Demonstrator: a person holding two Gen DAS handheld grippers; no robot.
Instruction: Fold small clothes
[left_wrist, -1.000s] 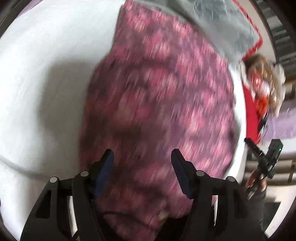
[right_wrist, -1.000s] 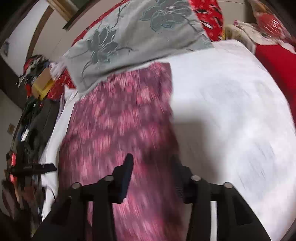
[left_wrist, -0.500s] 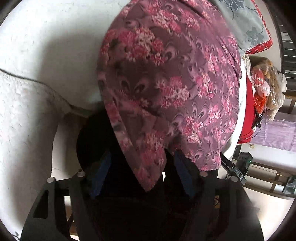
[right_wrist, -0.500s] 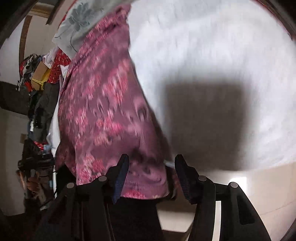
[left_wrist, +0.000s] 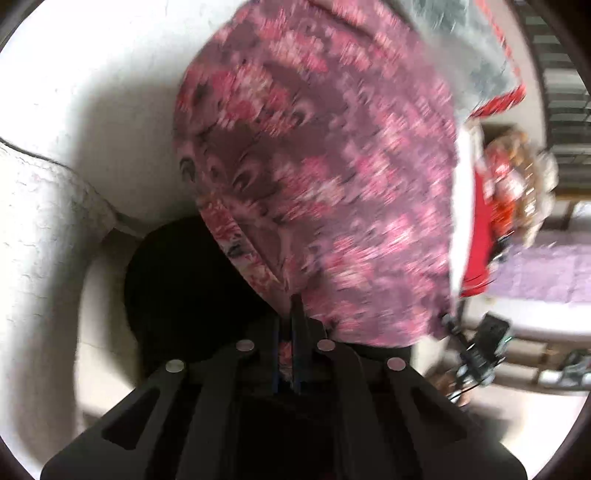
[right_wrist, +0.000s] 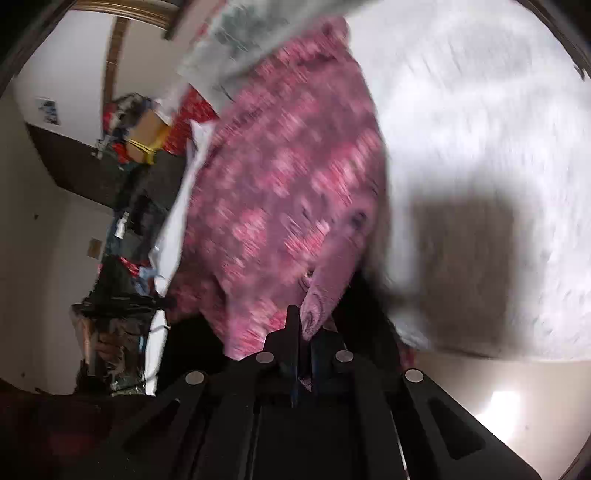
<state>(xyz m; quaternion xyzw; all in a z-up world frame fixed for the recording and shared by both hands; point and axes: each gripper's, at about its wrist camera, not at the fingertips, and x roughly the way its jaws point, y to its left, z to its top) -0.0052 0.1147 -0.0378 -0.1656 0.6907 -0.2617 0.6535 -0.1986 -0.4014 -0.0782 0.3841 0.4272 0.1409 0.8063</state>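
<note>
maroon floral-print cloth garment (left_wrist: 332, 177) with pink blossoms fills the middle of both views, spread over a white textured bedsheet (left_wrist: 92, 92). both frames are pretty motion-blurred so fine detail is mush.

left wrist view: the left gripper (left_wrist: 286, 314) sits at the bottom centre, black, and its jaws are pinched nearly together on the near hem of the garment, with a bit of the print poking down between the fingers. the cloth fans out from there toward the upper right of the frame. a dark round shape sits just left of the fingers, can't tell what it is. at the top right a grey pillow with a leaf pattern and red edging (left_wrist: 476, 55) touches the far end of the garment. further right, off the bed, there's red fabric (left_wrist: 476, 229) and some blurry clutter.

right wrist view: the right gripper (right_wrist: 301, 328) is also at the bottom centre, jaws closed tight on a bunched corner of the same garment (right_wrist: 280, 192), which rises from the fingers up toward the top middle of the frame. the white sheet (right_wrist: 480, 110) takes up the whole right side, with a dark square shadow on it at mid right. the grey pillow (right_wrist: 240, 40) is at the top, overlapping the garment's far end. left side of the frame is room clutter against a pale wall, including a cardboard box (right_wrist: 147, 133).
</note>
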